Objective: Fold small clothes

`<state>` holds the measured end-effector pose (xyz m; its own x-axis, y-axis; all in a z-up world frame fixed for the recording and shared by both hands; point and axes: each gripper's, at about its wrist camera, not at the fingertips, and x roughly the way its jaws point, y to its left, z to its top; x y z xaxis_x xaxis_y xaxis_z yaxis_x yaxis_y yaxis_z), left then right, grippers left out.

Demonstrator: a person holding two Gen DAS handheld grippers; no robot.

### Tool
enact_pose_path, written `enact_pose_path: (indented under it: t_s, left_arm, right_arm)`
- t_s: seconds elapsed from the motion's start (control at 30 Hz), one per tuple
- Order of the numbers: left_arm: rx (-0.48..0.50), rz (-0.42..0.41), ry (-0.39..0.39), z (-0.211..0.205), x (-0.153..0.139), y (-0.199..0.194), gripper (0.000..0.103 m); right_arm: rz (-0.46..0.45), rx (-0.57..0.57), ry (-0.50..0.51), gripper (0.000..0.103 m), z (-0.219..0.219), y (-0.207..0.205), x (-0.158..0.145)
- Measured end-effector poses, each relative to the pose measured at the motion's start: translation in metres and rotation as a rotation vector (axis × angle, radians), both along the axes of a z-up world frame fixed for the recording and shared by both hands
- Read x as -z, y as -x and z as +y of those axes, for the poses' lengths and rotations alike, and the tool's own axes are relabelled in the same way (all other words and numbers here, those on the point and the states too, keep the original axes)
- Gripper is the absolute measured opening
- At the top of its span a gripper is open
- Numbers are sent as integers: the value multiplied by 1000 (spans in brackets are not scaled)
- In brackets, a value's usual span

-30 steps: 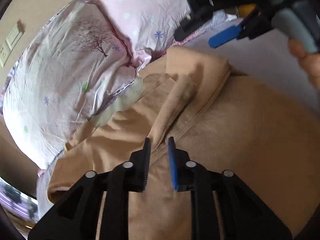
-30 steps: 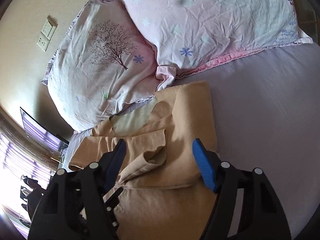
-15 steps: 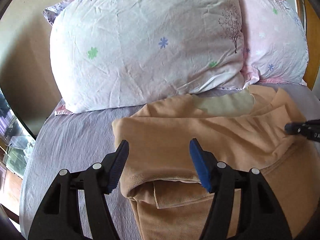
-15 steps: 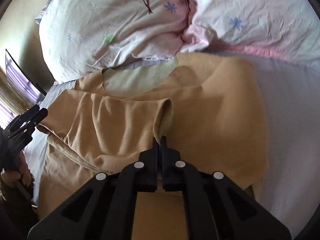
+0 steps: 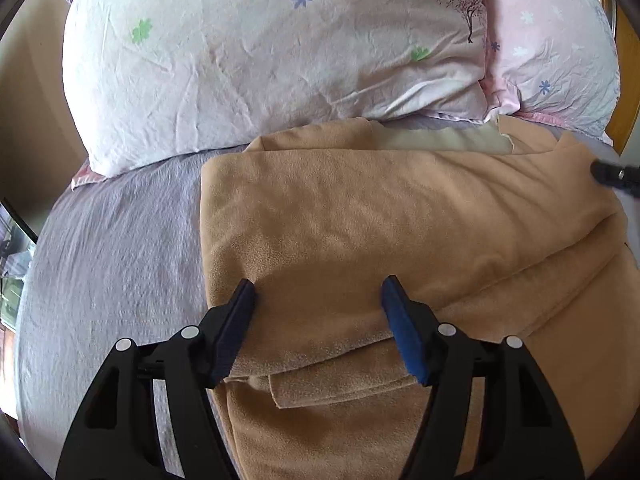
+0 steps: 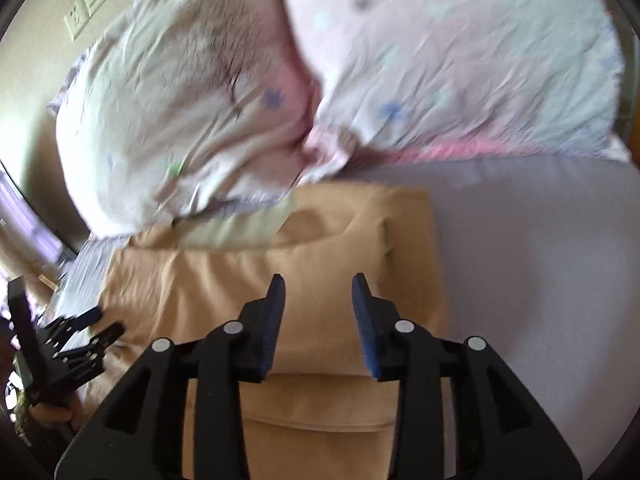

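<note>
Tan garment (image 5: 380, 240): folded, lying on the lavender bed sheet (image 5: 112, 264) below two pillows (image 5: 260, 60).
Left tongs (image 5: 318, 292): spread wide, empty, over the garment's left edge.
Right tongs (image 6: 319, 286): parted, empty, above its right side.

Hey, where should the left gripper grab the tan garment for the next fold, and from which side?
Probably the tan garment at its folded left edge, where the layers stack into a thick, straight border on the purple sheet. Bring the left gripper in low from the sheet side: its fingers stand open above the cloth, and that edge is free of the pillows.
</note>
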<state>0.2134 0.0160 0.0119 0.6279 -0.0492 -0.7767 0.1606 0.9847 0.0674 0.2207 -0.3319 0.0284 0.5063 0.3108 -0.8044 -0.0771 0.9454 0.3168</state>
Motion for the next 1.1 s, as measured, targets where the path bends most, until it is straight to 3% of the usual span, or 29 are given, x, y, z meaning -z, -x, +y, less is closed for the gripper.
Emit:
enact_pose_path:
  t_s: [0.13, 0.2, 0.23, 0.3, 0.47, 0.57, 0.67, 0.77, 0.9, 0.97, 1.0, 1.03, 1.07, 1.1]
  left_arm:
    - [2, 9, 44, 9, -7, 8, 65]
    - [47, -14, 115, 16, -22, 36, 65]
    - [84, -34, 156, 22, -33, 57, 65]
    - [159, -64, 226, 31, -49, 101, 66]
    - [358, -41, 435, 70, -60, 224, 74]
    - [378, -3, 507, 96, -43, 284, 80]
    - [332, 74, 532, 116, -10, 316, 80]
    - [305, 131, 570, 115, 20, 319, 80]
    - [308, 166, 603, 93, 44, 300, 80]
    - [286, 192, 629, 84, 54, 288, 76]
    - [274, 210, 650, 82, 59, 283, 71]
    - [258, 239, 676, 80, 66, 277, 57]
    - [247, 270, 708, 80, 72, 273, 36]
    - [239, 296, 739, 81, 75, 272, 22]
  right_arm:
    - [9, -5, -64, 48, -11, 7, 3]
    - [-2, -49, -171, 51, -20, 33, -10]
    - [-28, -99, -212, 54, -21, 52, -20]
    - [-81, -218, -270, 74, -26, 97, -37]
    - [-136, -451, -355, 90, -64, 231, -49]
    - [-77, -467, -394, 93, -94, 296, -33]
    - [16, -373, -409, 93, -119, 329, -5]
    - [92, -302, -430, 93, -126, 326, 26]
    - [125, -325, -523, 92, -109, 303, 59]
    - [131, -326, -567, 85, -105, 298, 72]
    - [135, -328, -600, 68, -102, 295, 78]
    - [141, -335, -630, 54, -101, 295, 84]
    - [143, -343, -656, 21, -99, 295, 88]
    - [140, -351, -671, 8, -98, 297, 88]
